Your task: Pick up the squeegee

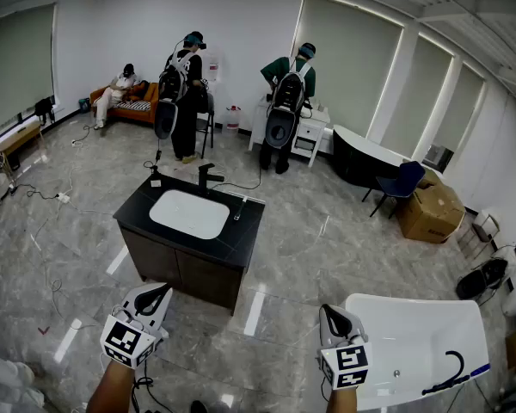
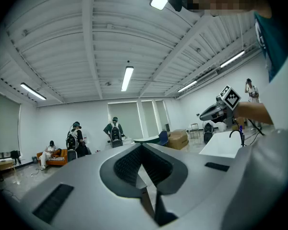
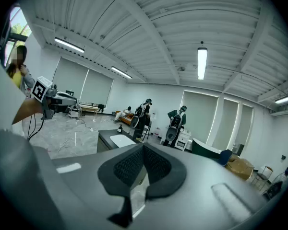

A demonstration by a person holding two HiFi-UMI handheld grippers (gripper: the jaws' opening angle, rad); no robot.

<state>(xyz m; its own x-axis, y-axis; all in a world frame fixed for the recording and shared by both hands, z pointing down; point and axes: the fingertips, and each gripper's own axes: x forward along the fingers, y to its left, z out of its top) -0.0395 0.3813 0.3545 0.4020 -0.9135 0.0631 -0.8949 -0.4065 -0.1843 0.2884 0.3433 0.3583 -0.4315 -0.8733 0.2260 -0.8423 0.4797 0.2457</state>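
A squeegee (image 1: 443, 386) is laid on the white tabletop (image 1: 404, 325), near its edge. A black tabletop (image 1: 243, 231) with a white basin (image 1: 189, 213) is carried by the floor (image 1: 327, 239), well apart.

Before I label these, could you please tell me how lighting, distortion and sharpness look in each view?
Head view: even light, fisheye-curved edges, bright streaks on the glossy floor. Left gripper view: ceiling lamp blown out, dark corners. Right gripper view: same dark corners, strong barrel distortion.
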